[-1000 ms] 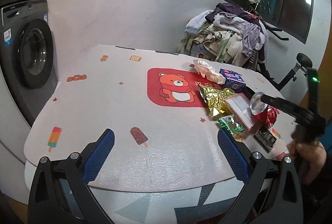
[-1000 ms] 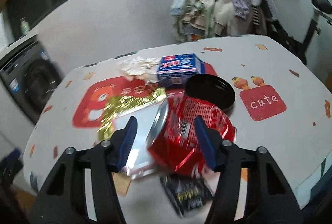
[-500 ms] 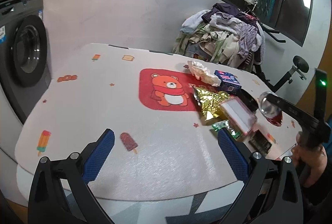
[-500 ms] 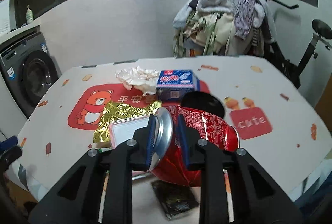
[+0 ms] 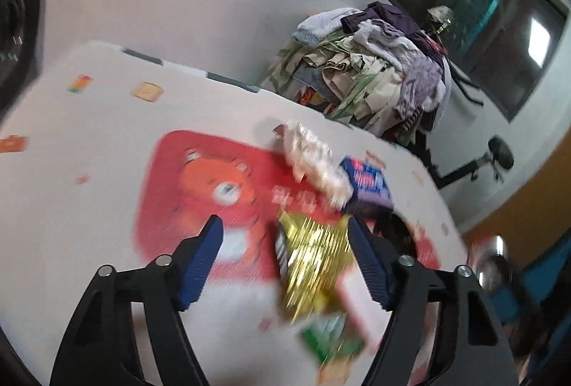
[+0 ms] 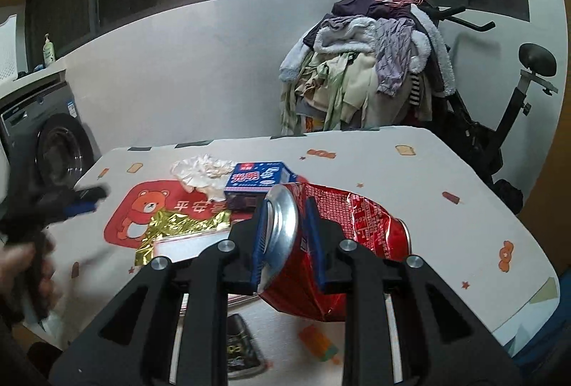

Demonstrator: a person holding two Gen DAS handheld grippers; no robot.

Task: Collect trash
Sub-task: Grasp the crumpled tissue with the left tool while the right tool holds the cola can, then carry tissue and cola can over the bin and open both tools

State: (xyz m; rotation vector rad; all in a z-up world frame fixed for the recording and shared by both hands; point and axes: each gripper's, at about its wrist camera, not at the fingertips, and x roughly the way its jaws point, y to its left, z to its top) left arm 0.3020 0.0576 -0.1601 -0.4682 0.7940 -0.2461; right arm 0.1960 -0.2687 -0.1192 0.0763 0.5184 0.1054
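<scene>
While the right gripper [image 6: 283,239] pinches the crushed red can [image 6: 332,243] by its silver top rim, lifted clear of the table [image 6: 410,171], the coming move looks to belong to the left gripper [image 5: 285,255]. Its jaws stand spread and empty, and the gold foil wrapper [image 5: 310,261] lies between the fingertips, a little right of centre, so this is the nearer tool for it. The blur hides whether the pads touch it. The wrapper's long axis runs roughly near to far in that view, in line with the fingers, so the jaws would close across its width. The can's long axis points away to the right, silver end nearest the tool. Farther off lie the crumpled white wrapper [image 6: 203,171] and, just right of it, the blue carton [image 6: 260,177].
</scene>
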